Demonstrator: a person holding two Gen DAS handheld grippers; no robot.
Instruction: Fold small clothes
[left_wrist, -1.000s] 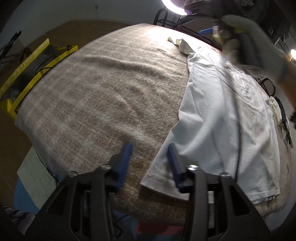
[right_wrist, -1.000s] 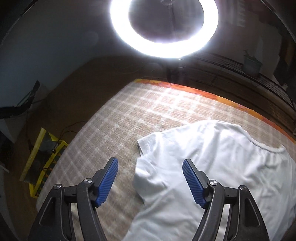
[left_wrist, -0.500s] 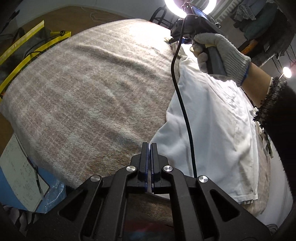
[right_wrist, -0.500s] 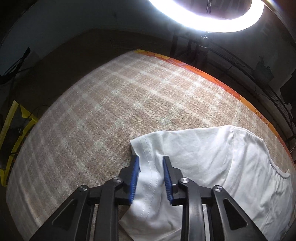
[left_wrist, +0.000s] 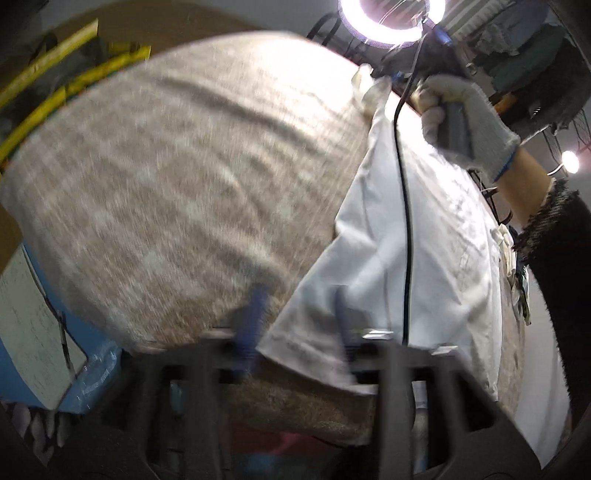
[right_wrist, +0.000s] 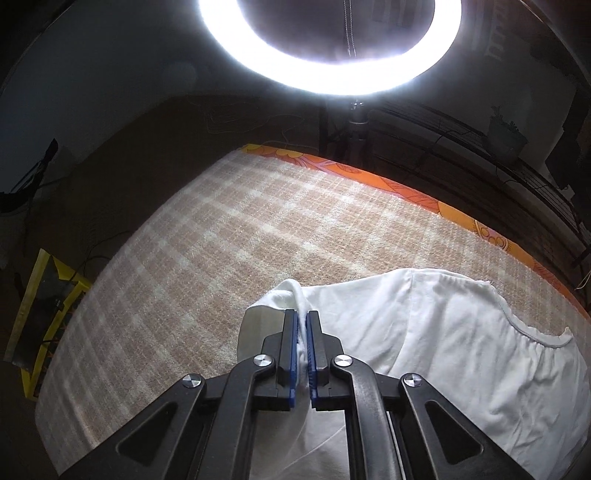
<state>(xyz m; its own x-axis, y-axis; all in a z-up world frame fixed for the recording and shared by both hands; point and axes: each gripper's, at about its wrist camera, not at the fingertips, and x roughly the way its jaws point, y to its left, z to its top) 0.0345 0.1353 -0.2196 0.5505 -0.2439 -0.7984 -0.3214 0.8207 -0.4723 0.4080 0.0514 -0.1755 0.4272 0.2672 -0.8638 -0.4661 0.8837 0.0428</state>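
Half a second ago the left gripper (left_wrist: 297, 325) was pinched tight at the shirt's (left_wrist: 424, 258) near corner; now its blue fingers (left_wrist: 255, 317) stand apart (the frame is badly blurred), one on each side of that corner, which lies on the blanket (left_wrist: 184, 177). Meanwhile the right gripper (right_wrist: 302, 354) has gone from nearly closed to clenched on the sleeve (right_wrist: 284, 299), and the cloth bunches up between its pads. From the left view a gloved hand (left_wrist: 465, 122) holds that gripper at the far end of the shirt, its black cable (left_wrist: 406, 221) trailing across the white cloth. The shirt lies spread on the plaid blanket under a ring light (right_wrist: 332, 55).
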